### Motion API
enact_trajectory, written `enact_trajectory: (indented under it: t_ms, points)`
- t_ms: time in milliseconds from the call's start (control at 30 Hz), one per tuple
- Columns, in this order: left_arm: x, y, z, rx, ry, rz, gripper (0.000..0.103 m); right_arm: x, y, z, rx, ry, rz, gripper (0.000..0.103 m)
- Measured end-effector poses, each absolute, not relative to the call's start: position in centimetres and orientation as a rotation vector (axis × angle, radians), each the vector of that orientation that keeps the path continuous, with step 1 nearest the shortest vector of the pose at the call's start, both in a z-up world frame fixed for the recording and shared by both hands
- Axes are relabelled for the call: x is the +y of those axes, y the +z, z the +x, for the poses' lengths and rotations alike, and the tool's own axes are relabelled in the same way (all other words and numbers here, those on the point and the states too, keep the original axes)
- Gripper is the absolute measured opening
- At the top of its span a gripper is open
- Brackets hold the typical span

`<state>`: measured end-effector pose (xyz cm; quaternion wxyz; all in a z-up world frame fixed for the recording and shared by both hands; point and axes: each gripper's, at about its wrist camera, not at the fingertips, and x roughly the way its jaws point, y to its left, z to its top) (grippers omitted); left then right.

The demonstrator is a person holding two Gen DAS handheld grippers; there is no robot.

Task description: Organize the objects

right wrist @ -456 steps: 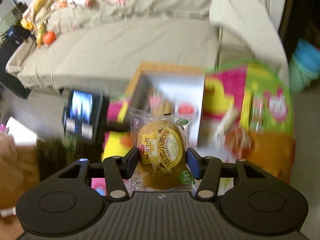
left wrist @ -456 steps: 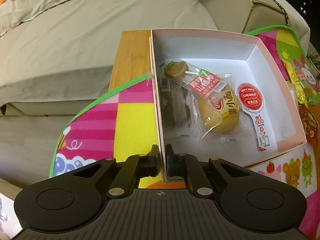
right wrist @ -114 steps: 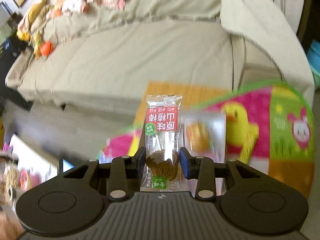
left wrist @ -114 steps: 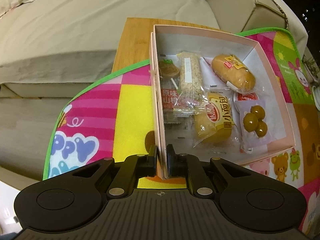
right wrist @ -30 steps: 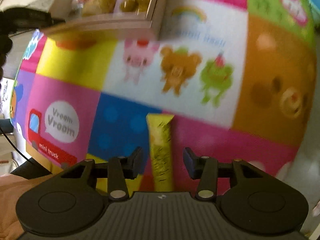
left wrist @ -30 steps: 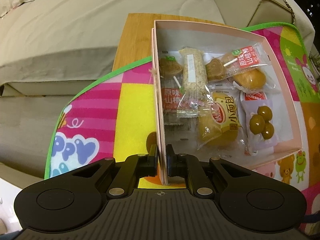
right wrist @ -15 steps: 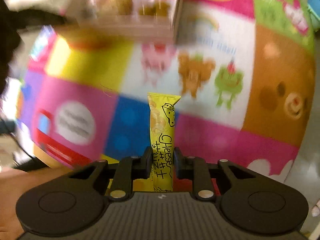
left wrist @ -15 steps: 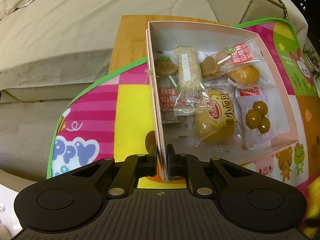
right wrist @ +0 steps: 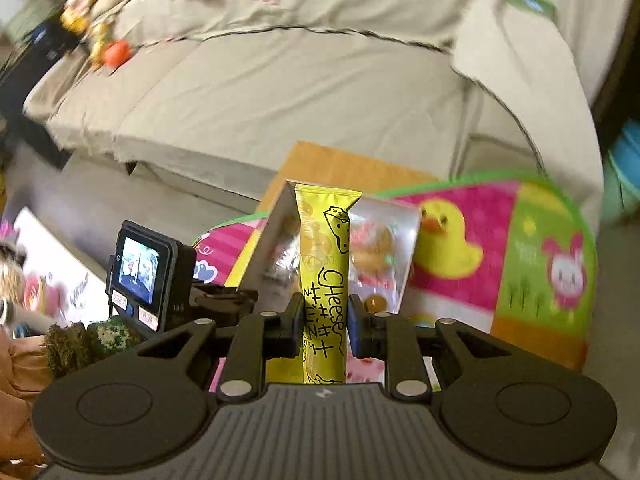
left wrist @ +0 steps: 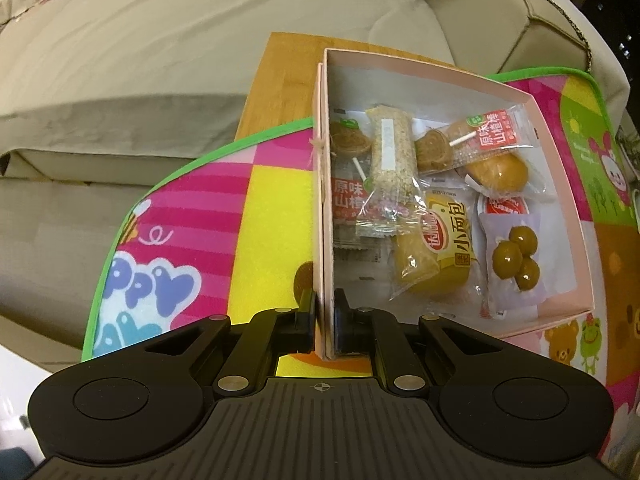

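My left gripper (left wrist: 324, 322) is shut on the near left wall of a pink cardboard box (left wrist: 325, 184) on a colourful play mat (left wrist: 276, 204). The box holds several wrapped snacks: a small bread (left wrist: 444, 252), a grain bar (left wrist: 390, 154), a hawthorn lollipop (left wrist: 464, 142), olives (left wrist: 514, 258). My right gripper (right wrist: 323, 322) is shut on a yellow cheese stick packet (right wrist: 325, 280), held upright in the air in front of the box (right wrist: 276, 232). The left gripper's camera (right wrist: 150, 276) shows at the left of the right wrist view.
A beige sofa (left wrist: 160, 52) lies behind the mat; it also shows in the right wrist view (right wrist: 300, 80). A bare wooden tabletop (left wrist: 280, 76) shows beyond the mat's green edge. The mat (right wrist: 520, 248) stretches right of the box. Toys (right wrist: 116, 50) lie on the sofa.
My right gripper closed on the yellow cheese stick packet, lifted it off the mat and swung up toward the box. My left gripper kept its hold on the box wall.
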<state>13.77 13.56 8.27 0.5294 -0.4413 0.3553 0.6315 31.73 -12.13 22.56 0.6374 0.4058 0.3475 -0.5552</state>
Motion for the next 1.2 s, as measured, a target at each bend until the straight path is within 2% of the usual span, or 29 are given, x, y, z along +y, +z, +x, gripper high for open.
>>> enact_trajectory:
  t_ms: [267, 667, 933, 1033, 1100, 1200]
  points:
    - [12.9, 8.2, 13.3, 0.812, 1.526, -1.052, 0.010, -14.9, 23.5, 34.2, 0.890, -1.219, 0.783, 0.021]
    - [12.6, 8.2, 13.4, 0.821, 1.529, -1.020, 0.010, -17.8, 16.9, 35.1, 0.976, -1.227, 0.753, 0.022]
    - [12.7, 8.3, 13.3, 0.834, 1.503, -1.016, 0.011, -15.8, 15.2, 33.1, 0.975, -1.245, 0.809, 0.024]
    - [12.7, 8.3, 13.4, 0.855, 1.486, -1.001, 0.012, -14.9, 13.8, 32.8, 0.995, -1.235, 0.829, 0.032]
    - [12.8, 8.3, 13.5, 0.868, 1.471, -0.990, 0.012, -14.0, 12.3, 32.9, 1.015, -1.228, 0.846, 0.052]
    - [13.2, 8.3, 13.9, 0.921, 1.439, -0.935, 0.012, -12.0, 9.5, 33.6, 1.069, -1.243, 0.843, 0.058]
